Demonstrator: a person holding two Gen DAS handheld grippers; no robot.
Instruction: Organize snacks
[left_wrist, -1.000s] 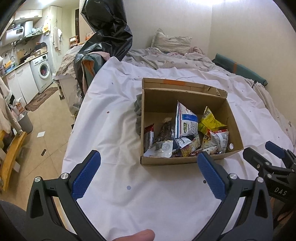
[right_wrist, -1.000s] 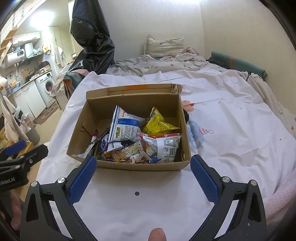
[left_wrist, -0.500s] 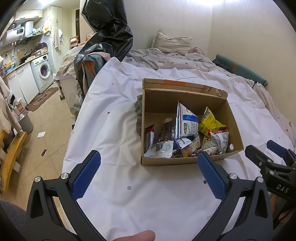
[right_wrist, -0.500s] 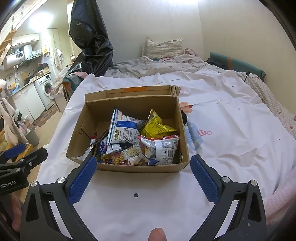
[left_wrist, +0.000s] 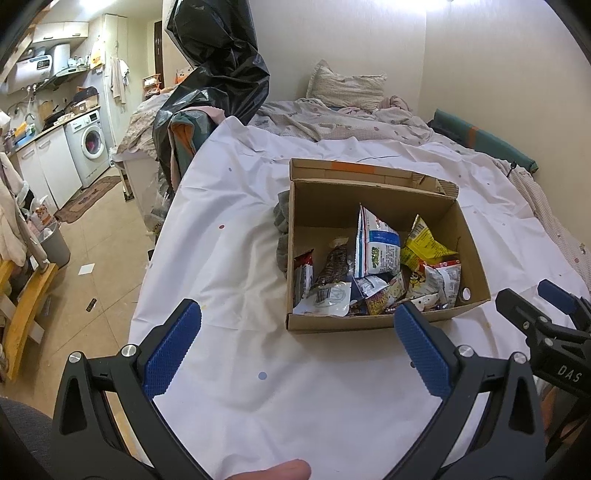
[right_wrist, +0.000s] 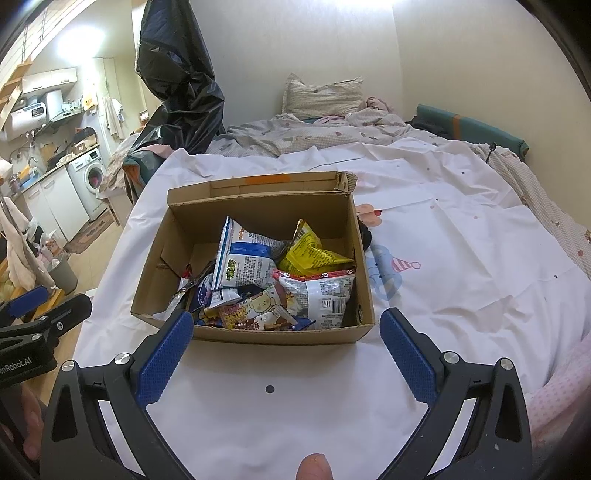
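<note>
An open cardboard box (left_wrist: 373, 321) (right_wrist: 258, 334) sits on a white sheet on the bed. It holds several snack packets: a white and blue bag (left_wrist: 375, 249) (right_wrist: 243, 264), a yellow bag (left_wrist: 424, 245) (right_wrist: 312, 253), a white and red bag (right_wrist: 317, 291), a brown bar (left_wrist: 334, 266). My left gripper (left_wrist: 297, 315) is open and empty, in front of the box's left part. My right gripper (right_wrist: 286, 317) is open and empty, in front of the box's near wall. Each gripper shows at the edge of the other's view.
A black plastic bag (left_wrist: 218, 66) hangs at the bed's far left corner. A pillow (left_wrist: 345, 88) and rumpled quilt lie at the head of the bed. A grey cloth (left_wrist: 282, 225) lies against the box's left side. The floor and a washing machine (left_wrist: 90, 146) are to the left.
Both views have drifted slightly; the box sits a touch lower and closer in the right wrist view. Both grippers stay open and empty.
</note>
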